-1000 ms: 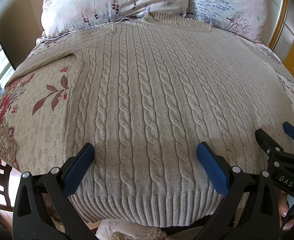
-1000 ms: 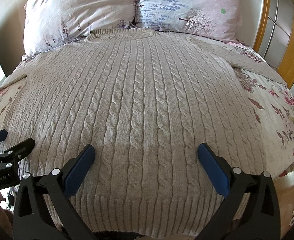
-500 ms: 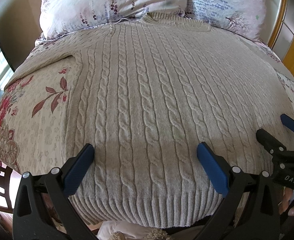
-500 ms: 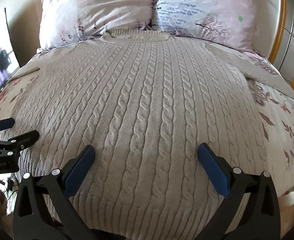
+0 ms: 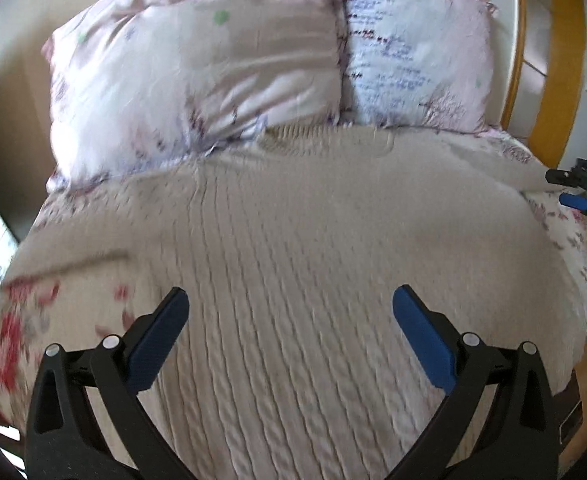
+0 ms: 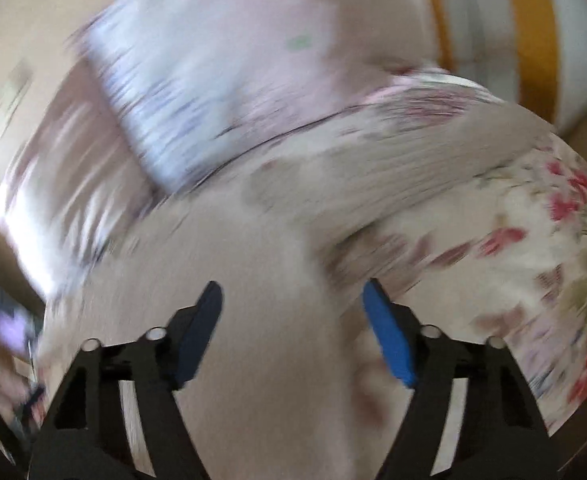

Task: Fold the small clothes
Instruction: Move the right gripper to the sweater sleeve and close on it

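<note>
the sweater (image 5: 301,280) lies flat on the bed (image 5: 33,320), its neck up by the pillows (image 5: 197,72) at the head end. it is not folded yet. the left gripper (image 5: 289,332) hangs over it, jaws wide apart and holding nothing. the right gripper (image 6: 293,328) is near the bed's right edge, jaws part open, empty too. that view is very blurry, so a fast grab there could miss the sleeve and pinch the bedsheet (image 6: 533,260) instead.

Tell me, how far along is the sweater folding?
Barely started. Done: the knit sweater lies spread flat on the floral bedspread, collar by the pillows. In hand: nothing; the left tool and right tool are open, both views blurred. Left: every fold.
</note>
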The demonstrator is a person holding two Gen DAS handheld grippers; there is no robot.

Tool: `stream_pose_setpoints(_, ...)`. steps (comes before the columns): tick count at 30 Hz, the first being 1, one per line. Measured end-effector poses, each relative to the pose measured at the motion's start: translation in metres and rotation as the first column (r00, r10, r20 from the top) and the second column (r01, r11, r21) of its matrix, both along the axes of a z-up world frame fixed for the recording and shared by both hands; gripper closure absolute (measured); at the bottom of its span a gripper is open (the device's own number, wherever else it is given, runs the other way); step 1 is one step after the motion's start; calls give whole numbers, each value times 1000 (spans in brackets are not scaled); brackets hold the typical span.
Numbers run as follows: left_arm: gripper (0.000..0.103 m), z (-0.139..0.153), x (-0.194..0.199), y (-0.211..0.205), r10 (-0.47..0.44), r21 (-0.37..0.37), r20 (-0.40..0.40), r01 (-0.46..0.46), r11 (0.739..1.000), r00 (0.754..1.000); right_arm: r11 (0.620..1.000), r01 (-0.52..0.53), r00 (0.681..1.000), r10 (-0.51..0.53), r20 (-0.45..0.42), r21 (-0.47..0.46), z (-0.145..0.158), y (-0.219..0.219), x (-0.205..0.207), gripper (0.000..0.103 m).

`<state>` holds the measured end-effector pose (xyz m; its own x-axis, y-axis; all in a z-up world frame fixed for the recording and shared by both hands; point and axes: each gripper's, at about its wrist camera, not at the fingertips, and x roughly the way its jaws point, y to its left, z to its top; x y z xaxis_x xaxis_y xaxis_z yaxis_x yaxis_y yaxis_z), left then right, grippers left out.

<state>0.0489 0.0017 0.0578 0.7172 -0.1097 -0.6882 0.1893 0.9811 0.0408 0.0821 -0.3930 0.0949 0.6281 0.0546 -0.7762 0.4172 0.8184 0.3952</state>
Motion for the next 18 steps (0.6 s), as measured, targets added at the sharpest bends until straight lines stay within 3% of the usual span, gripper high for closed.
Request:
stream_pose_setpoints(4,2,10,32,-5,-32,-16,-20,31,999,999,973,214,976,-210,-51,81,-18,-74,14,47)
stream_pose_setpoints(8,2,10,56,-7,-27,-32,-32,26,999,999,929,341,939,-327,-110,146,-38,-119,19,51)
stream_pose_setpoints(13,2,8,76,-1,0,-114,-30,-3,993,1000,887,424,904,-400,-153,184,-56,-146,21,55)
stream_pose_setpoints(18,2,6,88,-4,-2,-107,-19,0,994,1000,861,462,886,-438,-153,214,-65,-160,24,63)
